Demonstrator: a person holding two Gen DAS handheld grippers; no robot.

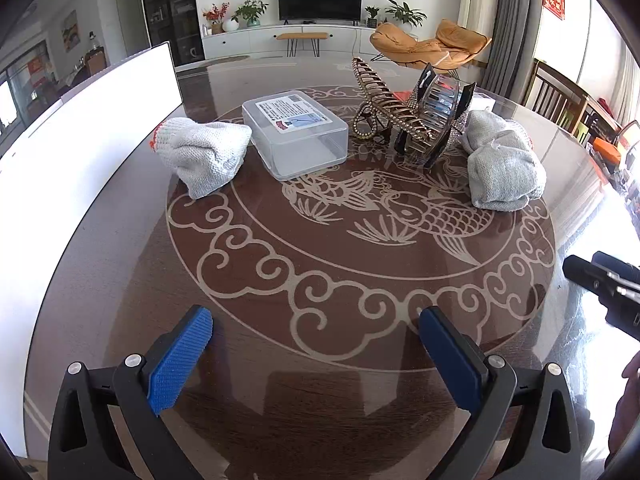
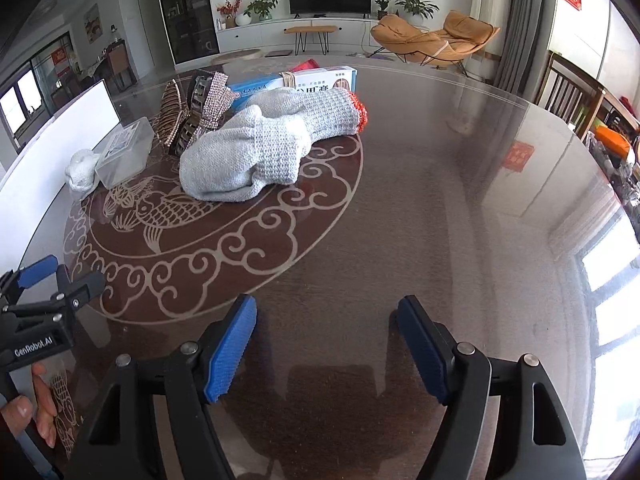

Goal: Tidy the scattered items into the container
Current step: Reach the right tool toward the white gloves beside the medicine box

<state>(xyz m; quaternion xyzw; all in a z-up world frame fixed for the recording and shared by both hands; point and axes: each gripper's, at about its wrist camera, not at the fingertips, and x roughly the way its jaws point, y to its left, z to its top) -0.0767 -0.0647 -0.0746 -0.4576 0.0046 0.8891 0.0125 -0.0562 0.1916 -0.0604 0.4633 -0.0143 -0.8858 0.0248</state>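
Note:
A clear plastic box (image 1: pixel 295 136) with a label on its lid stands at the far side of the round table; in the right wrist view the box (image 2: pixel 126 152) is at the far left. A grey knit glove (image 1: pixel 202 156) lies left of it. To its right stand a gold hair claw (image 1: pixel 380 100) and a black rhinestone hair claw (image 1: pixel 436 120), then a second grey glove (image 1: pixel 504 168), which fills the middle of the right wrist view as a glove (image 2: pixel 256 148). My left gripper (image 1: pixel 316 336) is open over bare table, well short of everything. My right gripper (image 2: pixel 326 328) is open and holds nothing.
A white board (image 1: pixel 80 128) stands along the table's left edge. Blue and white cartons (image 2: pixel 320 78) lie behind the gloves. A wooden chair (image 1: pixel 560 96) stands at the far right. The other gripper (image 2: pixel 40 312) and a hand (image 2: pixel 36 404) show at the left edge.

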